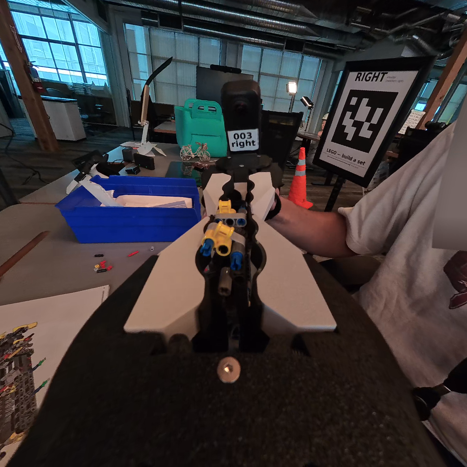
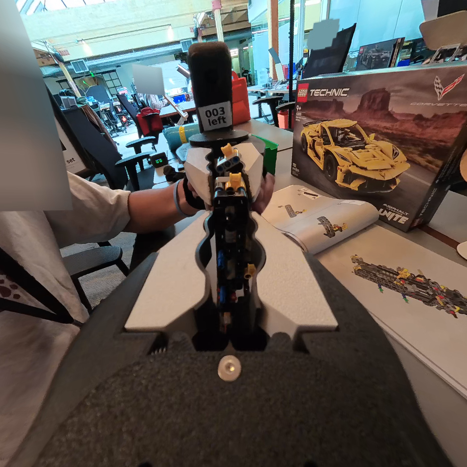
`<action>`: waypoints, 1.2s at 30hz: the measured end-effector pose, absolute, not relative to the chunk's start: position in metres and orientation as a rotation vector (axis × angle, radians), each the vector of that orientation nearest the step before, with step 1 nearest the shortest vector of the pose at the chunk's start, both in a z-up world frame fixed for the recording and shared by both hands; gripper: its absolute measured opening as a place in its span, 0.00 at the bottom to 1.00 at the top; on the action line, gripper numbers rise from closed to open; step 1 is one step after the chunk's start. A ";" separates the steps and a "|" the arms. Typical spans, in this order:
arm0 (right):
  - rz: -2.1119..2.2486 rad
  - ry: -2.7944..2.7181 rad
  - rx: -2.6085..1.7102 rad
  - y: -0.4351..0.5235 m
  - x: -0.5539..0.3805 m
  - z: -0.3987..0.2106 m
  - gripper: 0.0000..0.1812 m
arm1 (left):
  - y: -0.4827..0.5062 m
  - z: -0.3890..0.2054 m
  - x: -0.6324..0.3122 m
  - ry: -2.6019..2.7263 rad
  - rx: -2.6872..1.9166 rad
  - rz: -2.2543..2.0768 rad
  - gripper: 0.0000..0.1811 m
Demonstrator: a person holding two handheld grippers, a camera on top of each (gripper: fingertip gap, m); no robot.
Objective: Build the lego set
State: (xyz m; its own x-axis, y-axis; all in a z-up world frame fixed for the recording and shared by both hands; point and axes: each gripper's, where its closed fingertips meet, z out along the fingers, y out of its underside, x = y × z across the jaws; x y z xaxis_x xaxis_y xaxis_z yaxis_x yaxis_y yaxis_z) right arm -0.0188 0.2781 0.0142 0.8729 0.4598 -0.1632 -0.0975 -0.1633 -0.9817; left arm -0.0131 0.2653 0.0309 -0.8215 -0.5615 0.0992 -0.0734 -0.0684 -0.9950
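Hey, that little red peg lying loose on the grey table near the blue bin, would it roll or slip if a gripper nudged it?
Probably yes. The red peg looks thin and round, lying flat on the smooth table, so a nudge could roll it. It seems tiny and light, so it might skid away rather than get pinched.

Both claws (image 1: 228,242) pinch one lego assembly (image 1: 225,242) — midair.

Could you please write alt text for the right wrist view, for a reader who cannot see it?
The right hand-held gripper is shut on a long black Lego assembly, whose far end sits in the left hand-held gripper facing it. On the table to the right lie an open instruction booklet, a printed sheet and the Lego set box.
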 end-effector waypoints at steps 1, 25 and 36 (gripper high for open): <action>0.494 -0.281 -1.665 0.278 -0.018 0.015 0.13 | 0.266 0.031 -0.013 1.869 -0.680 -1.951 0.15; -0.048 -0.671 -2.987 0.110 0.052 -0.204 0.14 | 0.268 0.031 -0.016 1.898 -0.661 -1.901 0.15; -0.083 -0.650 -2.890 0.119 0.050 -0.202 0.19 | 0.266 0.031 -0.016 1.899 -0.659 -1.892 0.15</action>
State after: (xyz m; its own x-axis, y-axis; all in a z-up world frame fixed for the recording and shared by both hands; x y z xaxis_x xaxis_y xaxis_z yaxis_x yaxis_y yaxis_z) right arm 0.0497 0.1194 -0.2024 0.9030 0.4194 0.0931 0.4294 -0.8887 -0.1607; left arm -0.0158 0.2662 0.0306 -0.8185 -0.5714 0.0598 -0.0619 -0.0158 -0.9980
